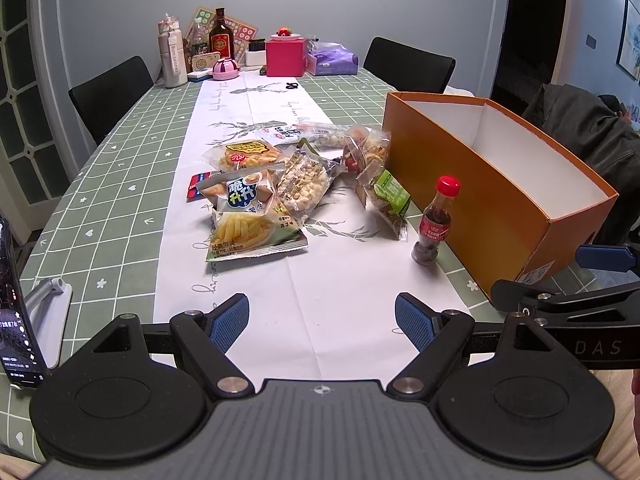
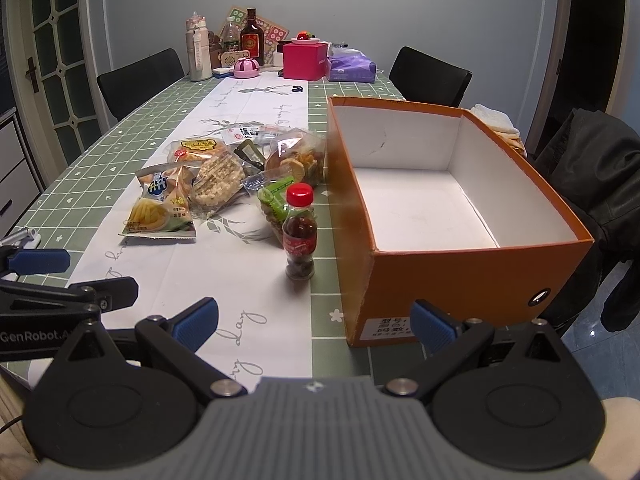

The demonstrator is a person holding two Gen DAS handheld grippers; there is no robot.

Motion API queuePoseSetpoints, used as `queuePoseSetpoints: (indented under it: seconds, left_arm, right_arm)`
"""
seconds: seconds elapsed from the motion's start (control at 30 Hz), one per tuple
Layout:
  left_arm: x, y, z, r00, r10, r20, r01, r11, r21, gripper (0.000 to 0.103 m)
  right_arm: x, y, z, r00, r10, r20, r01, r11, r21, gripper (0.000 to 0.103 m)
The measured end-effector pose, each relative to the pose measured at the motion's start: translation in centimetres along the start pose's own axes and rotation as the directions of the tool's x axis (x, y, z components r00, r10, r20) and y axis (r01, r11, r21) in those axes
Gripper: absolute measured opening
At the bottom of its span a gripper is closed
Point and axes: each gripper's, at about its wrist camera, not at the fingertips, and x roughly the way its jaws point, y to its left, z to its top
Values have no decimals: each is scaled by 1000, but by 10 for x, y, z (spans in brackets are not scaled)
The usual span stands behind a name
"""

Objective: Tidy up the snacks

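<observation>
Nothing packed yet: orange box (image 2: 460,256) bare inside at right, snack packets (image 1: 260,188) and small cola bottle (image 2: 299,236) heaped just left, left gripper (image 1: 322,320) and right gripper (image 2: 314,326) spread, empty, near.

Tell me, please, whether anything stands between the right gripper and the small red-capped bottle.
Nothing visible does. The right gripper is open above bare tablecloth, and the small bottle stands straight ahead, upright beside the orange box, with the snack bags behind it.
</observation>
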Motion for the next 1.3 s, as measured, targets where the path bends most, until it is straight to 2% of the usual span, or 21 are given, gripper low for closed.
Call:
queuePoseSetpoints:
  seconds: [0.17, 0.27, 0.37, 0.43, 0.5, 0.57, 0.63, 0.67, 0.8, 0.97, 1.17, 1.3]
  left_arm:
    - [-3, 7, 5, 1000, -20, 22, 20, 1000, -15, 92]
    - [-4, 10, 10, 998, -50, 37, 51, 998, -21, 86]
    - [0, 19, 15, 994, -100, 45, 101, 995, -22, 76]
    - [4, 25, 18, 993, -105, 47, 107, 993, -42, 74]
    - [10, 38, 19, 992, -115, 45, 118, 990, -77, 74]
    - [15, 47, 22, 992, -113, 57, 118, 987, -111, 75]
    - [20, 58, 27, 994, -83, 75, 93, 983, -158, 87]
    - [23, 64, 30, 995, -62, 82, 76, 979, -187, 95]
    - [37, 82, 41, 997, -36, 62, 52, 963, -266, 96]
    - [60, 82, 50, 1000, -4, 20, 8, 974, -227, 96]
    - [88, 80, 59, 1000, 5, -27, -11, 977, -212, 96]
    - [98, 79, 57, 999, -2, -35, -6, 977, -211, 96]
  right_arm:
    - [-2, 7, 5, 999, 20, 31, -18, 999, -35, 99]
    - [-7, 8, 10, 994, 52, 100, -47, 998, -51, 99]
    - [-6, 12, 17, 982, 88, 165, -75, 994, -83, 99]
    - [-1, 17, 21, 978, 111, 175, -94, 990, -104, 89]
    - [8, 22, 27, 977, 139, 164, -120, 986, -119, 81]
    - [18, 29, 31, 976, 160, 151, -140, 981, -135, 79]
    - [27, 35, 35, 973, 179, 149, -155, 975, -157, 78]
    - [32, 39, 37, 972, 184, 149, -158, 973, -170, 78]
    - [56, 48, 45, 972, 187, 141, -158, 969, -191, 78]
    - [83, 58, 52, 979, 152, 134, -114, 961, -251, 78]
    - [107, 62, 62, 988, 105, 110, -68, 951, -303, 66]
    - [99, 61, 48, 983, 46, 178, 6, 959, -282, 65]
